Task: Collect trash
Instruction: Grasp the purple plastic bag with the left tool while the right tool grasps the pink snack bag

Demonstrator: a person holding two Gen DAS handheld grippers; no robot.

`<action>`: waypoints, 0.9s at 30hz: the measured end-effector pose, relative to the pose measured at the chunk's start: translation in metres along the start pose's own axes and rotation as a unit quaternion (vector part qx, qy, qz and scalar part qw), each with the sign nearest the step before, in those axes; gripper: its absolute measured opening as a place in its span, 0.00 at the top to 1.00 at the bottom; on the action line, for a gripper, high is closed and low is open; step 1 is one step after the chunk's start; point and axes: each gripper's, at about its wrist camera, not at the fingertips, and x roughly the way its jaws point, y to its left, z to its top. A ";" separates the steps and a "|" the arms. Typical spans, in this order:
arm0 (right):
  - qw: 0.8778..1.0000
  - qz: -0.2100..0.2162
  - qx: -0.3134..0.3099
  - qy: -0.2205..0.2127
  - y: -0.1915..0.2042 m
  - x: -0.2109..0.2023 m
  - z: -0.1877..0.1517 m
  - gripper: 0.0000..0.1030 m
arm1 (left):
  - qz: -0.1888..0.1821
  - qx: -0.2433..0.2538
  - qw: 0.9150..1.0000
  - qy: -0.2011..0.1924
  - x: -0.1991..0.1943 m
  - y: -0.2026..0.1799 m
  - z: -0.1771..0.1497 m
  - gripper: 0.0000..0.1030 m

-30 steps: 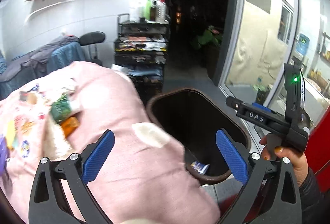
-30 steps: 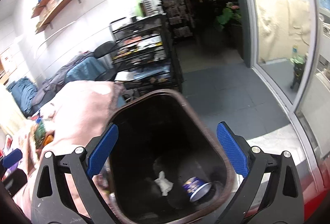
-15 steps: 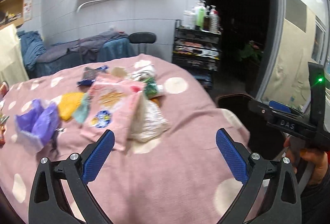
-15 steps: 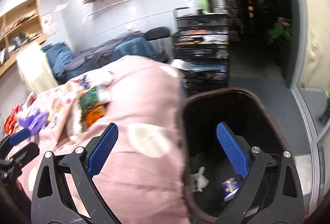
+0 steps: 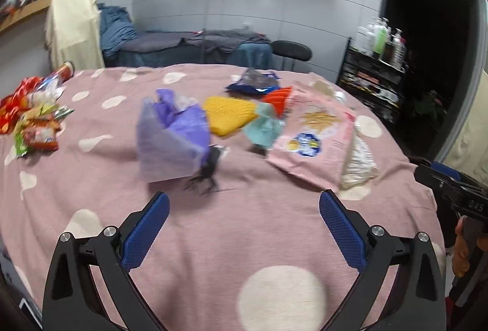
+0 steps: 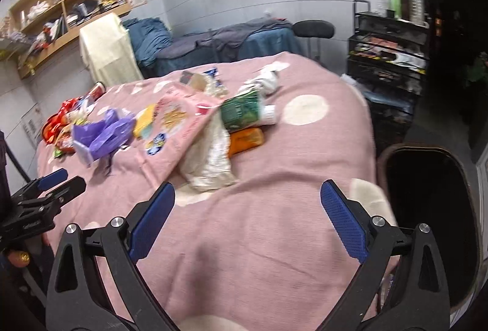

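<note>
Trash lies on a pink dotted blanket point(image 5: 244, 224): a purple wrapper point(image 5: 170, 135), a yellow piece point(image 5: 227, 114), a pink snack bag point(image 5: 317, 138) and a white crumpled bag point(image 6: 210, 157). A green tube point(image 6: 244, 111) and an orange packet point(image 6: 245, 140) lie beside it. The dark trash bin point(image 6: 427, 203) stands at the blanket's right edge. My left gripper point(image 5: 244, 230) is open and empty, hovering short of the purple wrapper. My right gripper point(image 6: 247, 221) is open and empty, just short of the white bag, left of the bin.
Red and green snack packets point(image 5: 33, 120) lie at the blanket's far left. A black trolley with bottles point(image 6: 390, 35) stands at the right. A blue-covered couch point(image 5: 183, 47) and a stool point(image 5: 291, 50) are behind. Wooden shelves point(image 6: 70, 1) hang on the wall.
Both grippers swung left, away from over the bin and towards the trash on the blanket. Both stayed open and empty.
</note>
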 end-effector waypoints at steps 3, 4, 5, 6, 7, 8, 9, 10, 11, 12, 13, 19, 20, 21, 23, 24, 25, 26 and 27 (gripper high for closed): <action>1.000 0.018 -0.020 0.008 0.020 0.010 0.005 0.08 | 0.017 -0.019 1.000 0.009 0.005 0.020 0.001 0.05; 0.999 0.022 -0.024 0.010 0.024 0.013 0.006 0.08 | 0.022 -0.022 0.999 0.015 0.009 0.025 0.002 0.05; 0.999 0.029 -0.031 0.015 0.030 0.018 0.007 0.08 | 0.029 -0.024 0.999 0.020 0.013 0.029 0.003 0.05; 0.999 0.032 -0.034 0.021 0.033 0.023 0.009 0.08 | 0.034 -0.026 0.999 0.024 0.016 0.033 0.005 0.05; 0.999 0.031 -0.033 0.030 0.037 0.029 0.010 0.08 | 0.033 -0.026 0.999 0.026 0.019 0.037 0.006 0.05; 0.998 0.031 -0.031 0.035 0.038 0.034 0.012 0.08 | 0.032 -0.028 0.999 0.029 0.022 0.041 0.008 0.05; 0.998 0.036 -0.025 0.041 0.038 0.038 0.014 0.08 | 0.033 -0.031 0.998 0.031 0.025 0.044 0.010 0.05; 0.998 0.041 -0.020 0.046 0.039 0.043 0.017 0.08 | 0.034 -0.031 0.998 0.032 0.027 0.045 0.012 0.05; 0.998 0.044 -0.012 0.053 0.039 0.048 0.019 0.08 | 0.035 -0.030 0.998 0.031 0.030 0.047 0.015 0.05; 0.997 0.048 -0.006 0.057 0.040 0.051 0.022 0.09 | 0.037 -0.027 0.999 0.029 0.032 0.048 0.018 0.05; 0.997 0.053 -0.002 0.058 0.041 0.053 0.024 0.13 | 0.039 -0.027 0.998 0.028 0.034 0.049 0.021 0.05; 0.993 0.090 -0.010 0.079 0.058 0.070 0.031 0.26 | 0.017 -0.050 0.998 0.014 0.037 0.058 0.039 0.05; 0.992 0.094 -0.008 0.084 0.059 0.073 0.031 0.29 | 0.019 -0.052 0.998 0.014 0.039 0.059 0.042 0.05; 0.991 0.097 -0.003 0.093 0.059 0.080 0.032 0.30 | 0.019 -0.056 0.998 0.015 0.042 0.060 0.045 0.05; 0.988 0.100 0.012 0.118 0.057 0.094 0.033 0.38 | 0.017 -0.069 0.997 0.029 0.052 0.066 0.049 0.05; 0.986 0.101 0.019 0.131 0.056 0.101 0.033 0.40 | 0.011 -0.079 0.996 0.038 0.057 0.069 0.051 0.06; 0.984 0.104 0.024 0.140 0.056 0.106 0.034 0.43 | 0.005 -0.090 0.995 0.044 0.061 0.072 0.052 0.07; 0.983 0.107 0.029 0.148 0.055 0.112 0.034 0.48 | 0.000 -0.102 0.994 0.048 0.065 0.075 0.052 0.10; 0.981 0.110 0.037 0.153 0.055 0.116 0.035 0.51 | -0.004 -0.112 0.992 0.051 0.068 0.078 0.052 0.20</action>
